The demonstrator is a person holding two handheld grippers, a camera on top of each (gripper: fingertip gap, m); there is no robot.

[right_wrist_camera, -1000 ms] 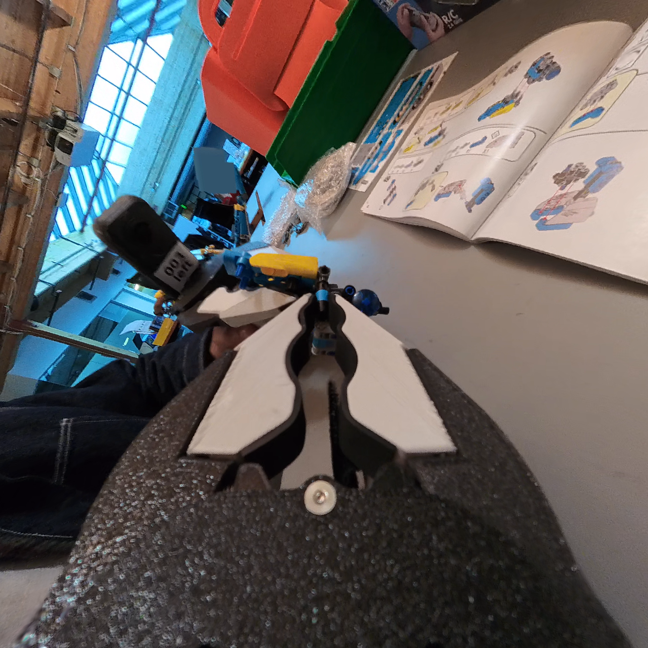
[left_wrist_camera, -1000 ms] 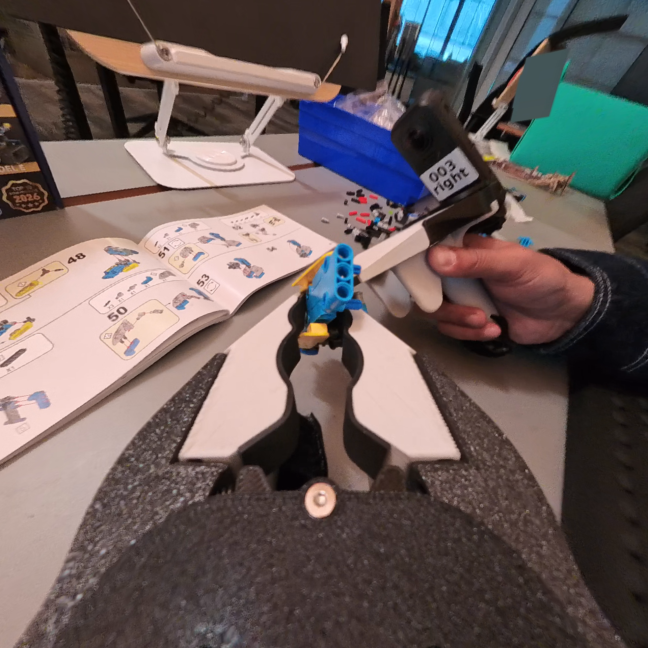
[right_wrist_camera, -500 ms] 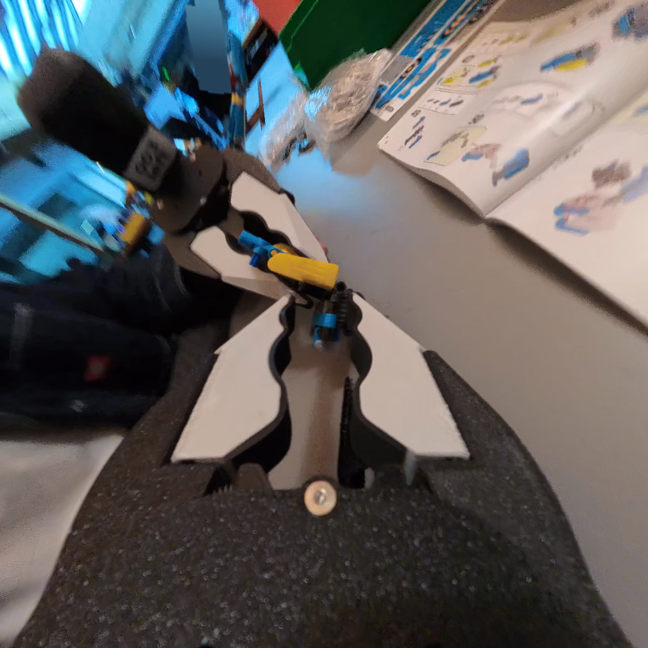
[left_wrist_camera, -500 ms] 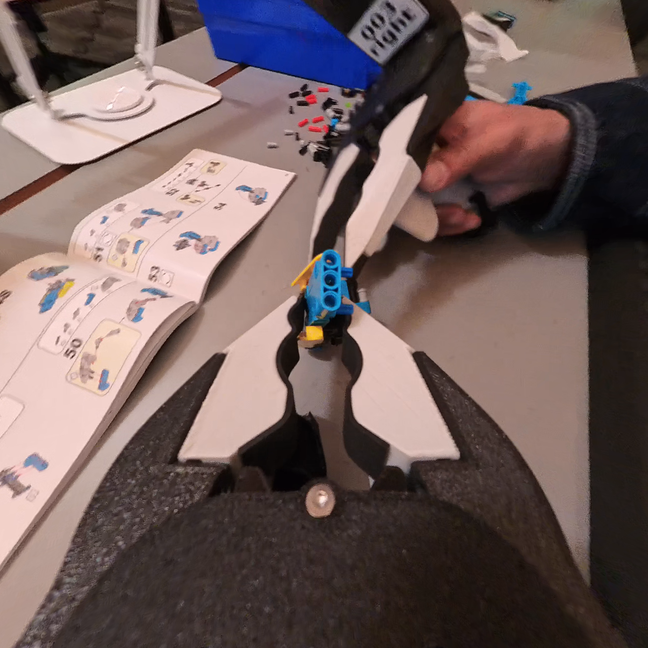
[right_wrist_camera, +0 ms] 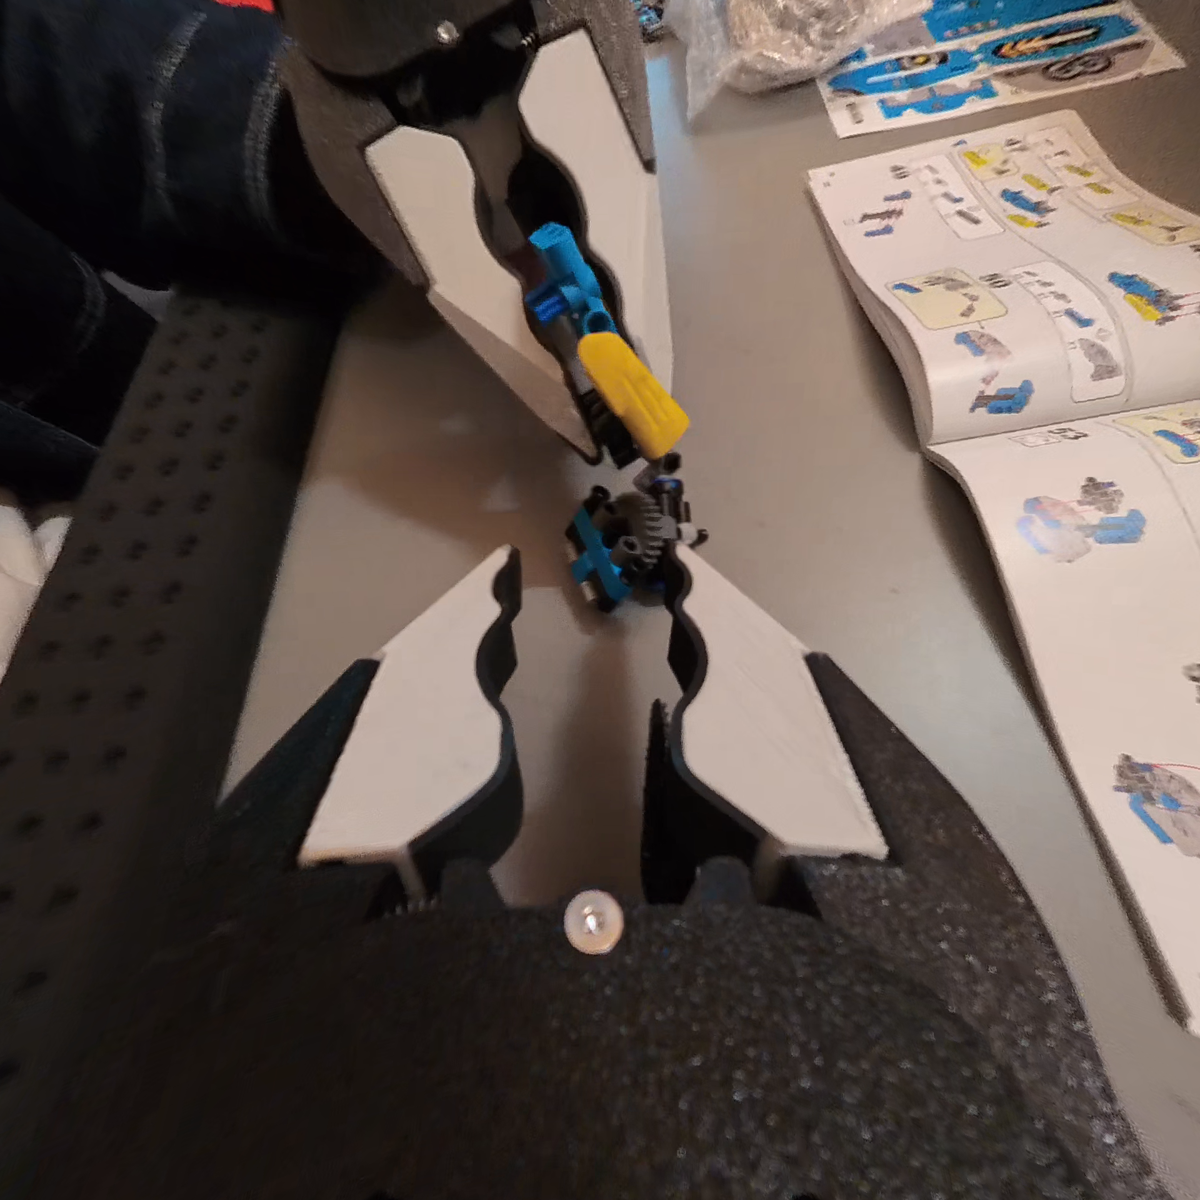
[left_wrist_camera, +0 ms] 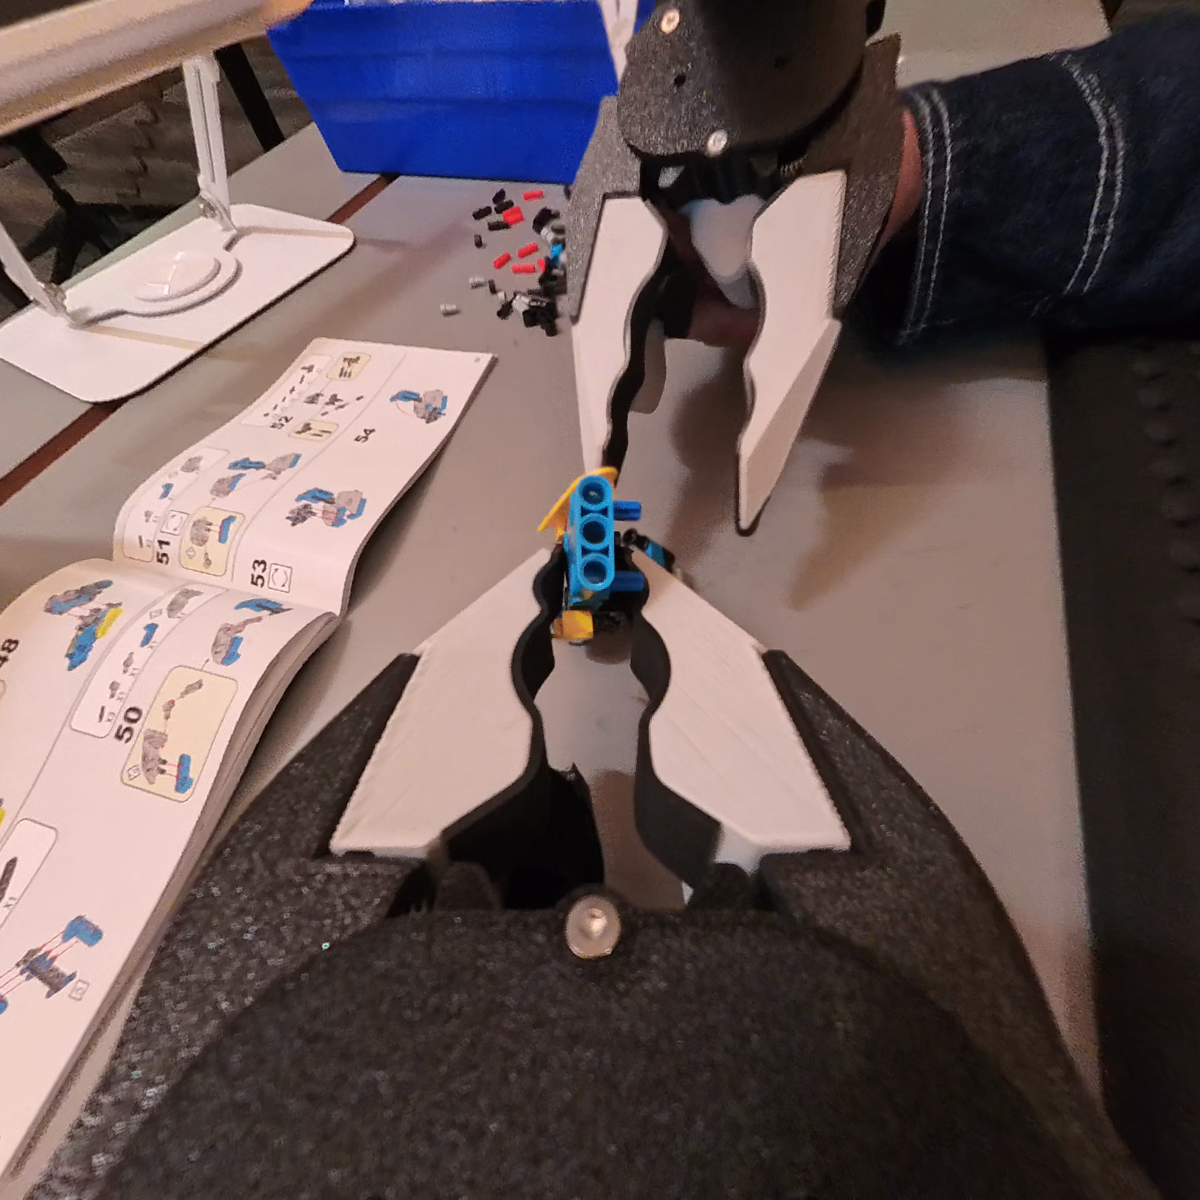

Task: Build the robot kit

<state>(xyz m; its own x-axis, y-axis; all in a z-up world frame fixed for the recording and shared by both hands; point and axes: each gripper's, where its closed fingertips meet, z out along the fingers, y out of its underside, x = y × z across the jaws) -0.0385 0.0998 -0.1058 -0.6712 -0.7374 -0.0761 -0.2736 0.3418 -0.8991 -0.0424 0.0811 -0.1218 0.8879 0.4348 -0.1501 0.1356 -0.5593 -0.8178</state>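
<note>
My left gripper (left_wrist_camera: 594,571) is shut on a small blue, yellow and black brick model (left_wrist_camera: 592,542), held just above the grey table (left_wrist_camera: 876,649). In the right wrist view the left gripper (right_wrist_camera: 623,415) comes in from the top with the model's yellow part (right_wrist_camera: 626,389) sticking out of its tips. A small blue and black geared piece (right_wrist_camera: 617,545) sits right below that yellow end; I cannot tell if they are joined. My right gripper (right_wrist_camera: 597,552) is open around this piece, which is close to its right finger. In the left wrist view the right gripper (left_wrist_camera: 675,487) faces mine, jaws apart.
An open instruction booklet (left_wrist_camera: 260,519) lies on the table and also shows in the right wrist view (right_wrist_camera: 1039,389). Loose small parts (left_wrist_camera: 519,260), a blue bin (left_wrist_camera: 454,84) and a white stand (left_wrist_camera: 162,286) lie beyond. A plastic bag (right_wrist_camera: 779,39), a sticker sheet (right_wrist_camera: 1006,58) and a black perforated surface (right_wrist_camera: 130,519) are nearby. My left and right fingertips are right by each other.
My right gripper, shut on the model's small end a second ago, has opened and swung round to face the left gripper. Both grippers now point down at the table.
</note>
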